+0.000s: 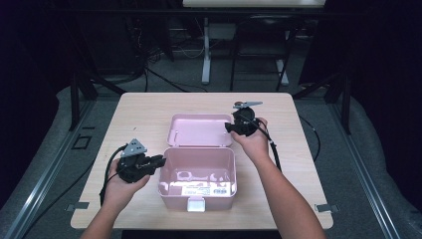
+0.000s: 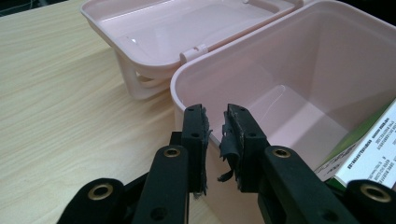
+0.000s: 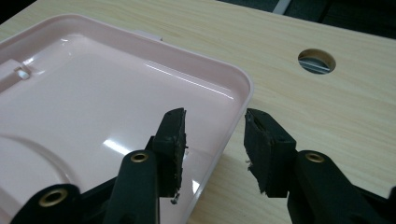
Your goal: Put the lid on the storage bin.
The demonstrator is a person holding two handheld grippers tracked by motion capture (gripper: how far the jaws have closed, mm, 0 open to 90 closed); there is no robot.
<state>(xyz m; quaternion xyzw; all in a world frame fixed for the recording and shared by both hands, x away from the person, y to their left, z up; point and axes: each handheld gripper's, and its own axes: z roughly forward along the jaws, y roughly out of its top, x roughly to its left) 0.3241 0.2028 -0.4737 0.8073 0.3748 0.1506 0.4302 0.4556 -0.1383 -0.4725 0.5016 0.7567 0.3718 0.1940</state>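
Observation:
A pink plastic box (image 1: 174,198) stands open at the middle of the table, its lid (image 1: 199,130) laid back flat behind it. My left gripper (image 1: 161,160) is at the box's left wall. In the left gripper view its jaws (image 2: 215,119) stand close together astride the rim of that wall (image 2: 303,60), one outside and one inside, shut on it. My right gripper (image 1: 230,127) is at the lid's right edge. Its jaws (image 3: 215,121) stand wide apart over the lid's rim (image 3: 243,93), open, neither pad touching it. A white and green carton (image 2: 369,144) lies inside the box.
The wooden table (image 1: 139,114) has bare surface left and right of the box. A round cable hole (image 3: 316,61) lies in the tabletop beyond the lid. The box's latch (image 1: 195,204) faces the near edge. Dark stands and cables are on the floor behind the table.

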